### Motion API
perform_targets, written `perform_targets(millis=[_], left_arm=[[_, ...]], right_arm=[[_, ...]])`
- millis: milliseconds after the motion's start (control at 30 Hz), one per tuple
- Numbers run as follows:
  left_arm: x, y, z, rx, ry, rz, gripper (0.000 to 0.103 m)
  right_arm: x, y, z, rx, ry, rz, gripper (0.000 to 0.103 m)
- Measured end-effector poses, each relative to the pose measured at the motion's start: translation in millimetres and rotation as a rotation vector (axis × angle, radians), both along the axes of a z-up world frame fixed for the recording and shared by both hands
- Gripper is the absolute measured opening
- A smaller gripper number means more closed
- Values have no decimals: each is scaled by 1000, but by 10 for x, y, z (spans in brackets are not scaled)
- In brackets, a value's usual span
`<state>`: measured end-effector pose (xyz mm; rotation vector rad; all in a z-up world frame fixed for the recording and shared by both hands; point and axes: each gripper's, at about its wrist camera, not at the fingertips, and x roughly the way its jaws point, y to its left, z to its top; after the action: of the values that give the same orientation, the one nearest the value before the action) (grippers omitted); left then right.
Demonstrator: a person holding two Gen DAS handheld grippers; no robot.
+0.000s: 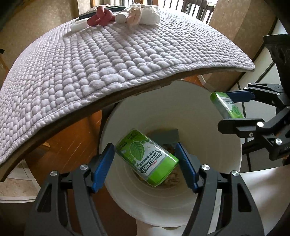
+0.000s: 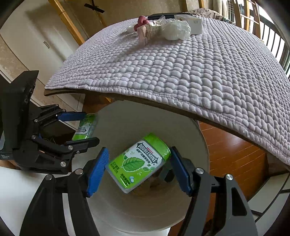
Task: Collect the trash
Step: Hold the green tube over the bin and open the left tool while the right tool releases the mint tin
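Two green Doublemint gum bottles are in play, one in each gripper, both held above the mouth of a white bin [image 1: 224,145] that stands on the floor just under the near edge of the table.

Nearest in the left wrist view, the left gripper [image 1: 145,161] clamps its blue pads on the left gum bottle [image 1: 146,159], which lies tilted across the gap with its label facing up, directly over the bin's opening. In the right wrist view the right gripper [image 2: 139,168] pinches the right gum bottle [image 2: 139,161] in the same way, one pad on each end, the bottle slanted with its green cap toward the far right. Each gripper also shows in the other's view at the side: the right one at the right edge of the left view, the left one at the left edge of the right view, each with its bottle just over the bin rim.

Down inside the bin a grey flat piece [image 1: 165,136] and some pale scraps lie at the bottom; what the scraps are cannot be told.

Beyond the bin, a lilac quilted cloth [image 1: 108,63] covers the table. At its far end sit a pink object [image 1: 99,17], a tube in a clear wrapper [image 2: 152,29], a crumpled white tissue [image 2: 177,30] and a small white box [image 2: 192,23], close together. Wooden flooring [image 2: 233,154] shows under the table to the right.
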<state>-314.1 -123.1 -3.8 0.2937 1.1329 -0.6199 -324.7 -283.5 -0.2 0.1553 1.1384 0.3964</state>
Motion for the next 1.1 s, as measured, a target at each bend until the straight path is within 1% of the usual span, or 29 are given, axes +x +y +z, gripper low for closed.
perform_targets(millis=[400, 567, 1100], left_arm=[[25, -26, -159, 9, 8, -7, 70], [3, -66, -183, 15, 10, -9, 70], [16, -155, -356, 26, 22, -7, 71]], right_arm=[[-22, 10, -133, -5, 17, 2, 68], [-32, 44, -190, -7, 23, 2, 68], [-26, 68, -247, -16, 34, -3, 68]])
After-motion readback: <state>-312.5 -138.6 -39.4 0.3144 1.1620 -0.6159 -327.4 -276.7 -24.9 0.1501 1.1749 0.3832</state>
